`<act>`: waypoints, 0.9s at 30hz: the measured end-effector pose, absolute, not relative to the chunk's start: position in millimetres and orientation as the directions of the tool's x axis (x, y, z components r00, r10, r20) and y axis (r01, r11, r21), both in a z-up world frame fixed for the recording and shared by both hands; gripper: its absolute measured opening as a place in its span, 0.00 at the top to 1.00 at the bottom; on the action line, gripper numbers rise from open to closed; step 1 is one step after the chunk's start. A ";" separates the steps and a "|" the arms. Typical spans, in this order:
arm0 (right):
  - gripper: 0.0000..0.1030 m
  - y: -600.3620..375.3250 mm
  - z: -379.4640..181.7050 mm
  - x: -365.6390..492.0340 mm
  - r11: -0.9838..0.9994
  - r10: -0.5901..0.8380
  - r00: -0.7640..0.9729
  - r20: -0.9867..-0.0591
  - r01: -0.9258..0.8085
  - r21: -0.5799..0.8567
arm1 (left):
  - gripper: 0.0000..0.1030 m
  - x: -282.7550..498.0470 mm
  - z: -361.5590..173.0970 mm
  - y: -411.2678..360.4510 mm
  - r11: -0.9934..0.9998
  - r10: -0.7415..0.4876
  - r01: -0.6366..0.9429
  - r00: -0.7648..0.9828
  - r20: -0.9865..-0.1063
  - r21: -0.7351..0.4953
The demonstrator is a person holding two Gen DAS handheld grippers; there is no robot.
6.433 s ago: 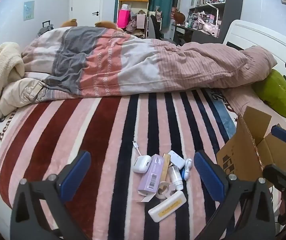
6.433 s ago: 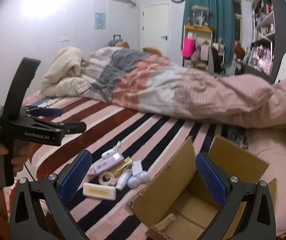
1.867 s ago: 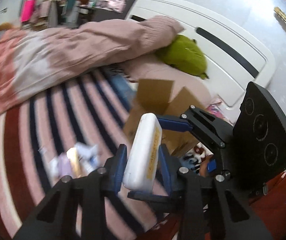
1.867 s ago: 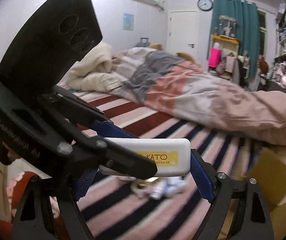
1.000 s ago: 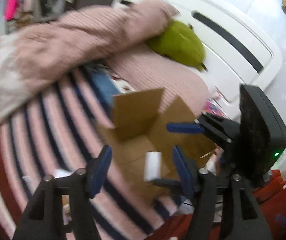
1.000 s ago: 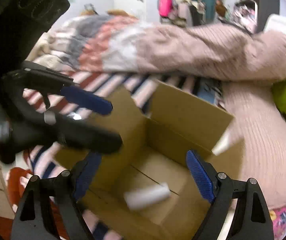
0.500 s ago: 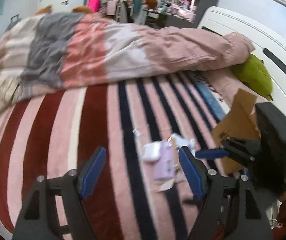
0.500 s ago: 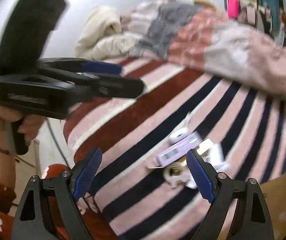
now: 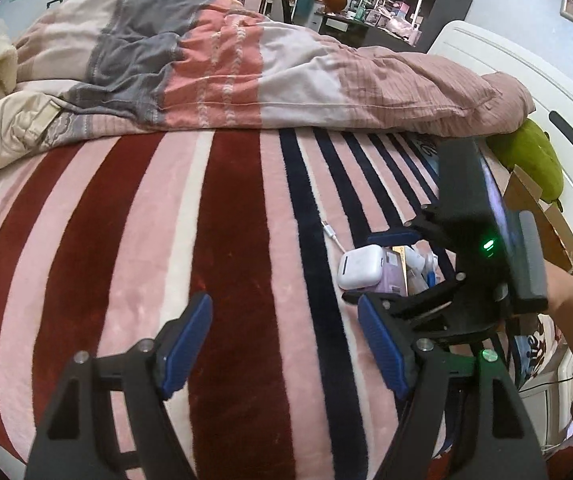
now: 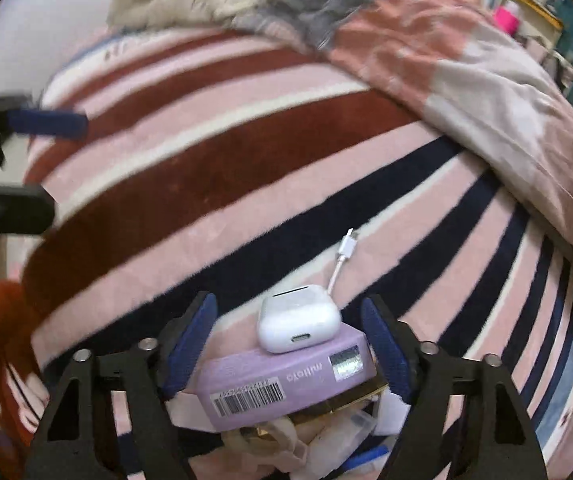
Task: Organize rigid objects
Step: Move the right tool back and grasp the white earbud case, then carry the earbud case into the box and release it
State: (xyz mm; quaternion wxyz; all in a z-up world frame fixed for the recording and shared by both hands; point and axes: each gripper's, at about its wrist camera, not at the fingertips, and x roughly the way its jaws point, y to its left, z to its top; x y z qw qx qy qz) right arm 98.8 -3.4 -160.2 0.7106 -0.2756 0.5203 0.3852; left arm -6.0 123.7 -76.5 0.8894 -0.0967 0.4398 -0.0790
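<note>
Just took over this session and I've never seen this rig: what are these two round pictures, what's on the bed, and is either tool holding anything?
Each picture comes from a fisheye camera on a hand-held, two-fingered tool, looking along its blue-padded fingers. The left tool hangs open over the striped blanket, holding nothing. The right tool is open too, its fingers on either side of a small pile: a white earbud case resting on a purple box, a white cable behind. A cardboard box sits at the far right in the left view.
</note>
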 end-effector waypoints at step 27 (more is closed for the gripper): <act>0.62 42.4 -132.9 58.9 0.489 0.531 0.117 -0.839 -0.851 0.190 | 0.30 -50.3 -72.5 179.8 0.951 -0.182 -0.073 0.652 -0.736 -0.300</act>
